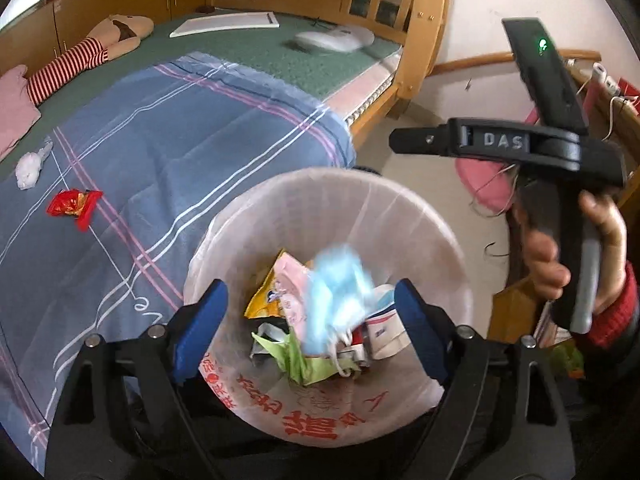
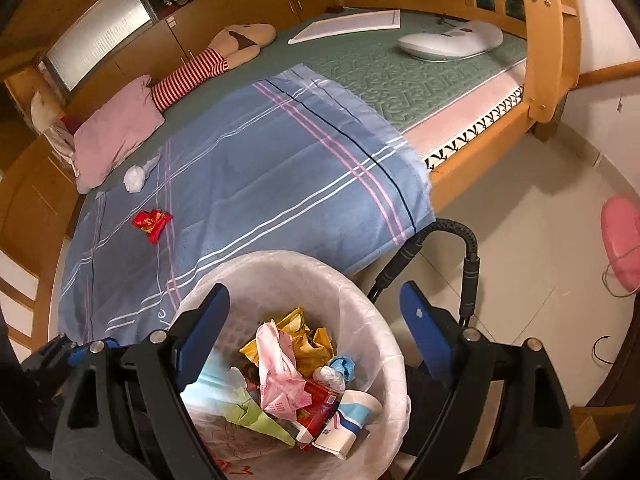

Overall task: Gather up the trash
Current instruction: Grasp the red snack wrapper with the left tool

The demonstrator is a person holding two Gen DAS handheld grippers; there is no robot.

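A bin lined with a white bag point(image 1: 400, 200) stands on the floor against the bed, holding several wrappers and a paper cup. My left gripper point(image 1: 311, 286) hangs open over it. A blurred light-blue piece of trash point(image 1: 336, 292) is loose between its blue fingers, touching neither pad. My right gripper point(image 2: 314, 288) is open and empty above the same bin point(image 2: 280, 264). A hand grips its handle point(image 1: 576, 264). On the blue sheet lie a red wrapper point(image 1: 74, 206) point(image 2: 151, 222) and a crumpled white tissue point(image 1: 29, 168) point(image 2: 134, 178).
The wooden bed point(image 2: 480, 148) carries a blue checked sheet point(image 2: 280, 184), a pink pillow point(image 2: 116, 136), a striped doll point(image 2: 192, 72), a white board point(image 2: 348, 24) and a white oval device point(image 2: 452, 42). A pink slipper point(image 2: 620, 236) and black cables point(image 2: 468, 248) lie on the tiled floor.
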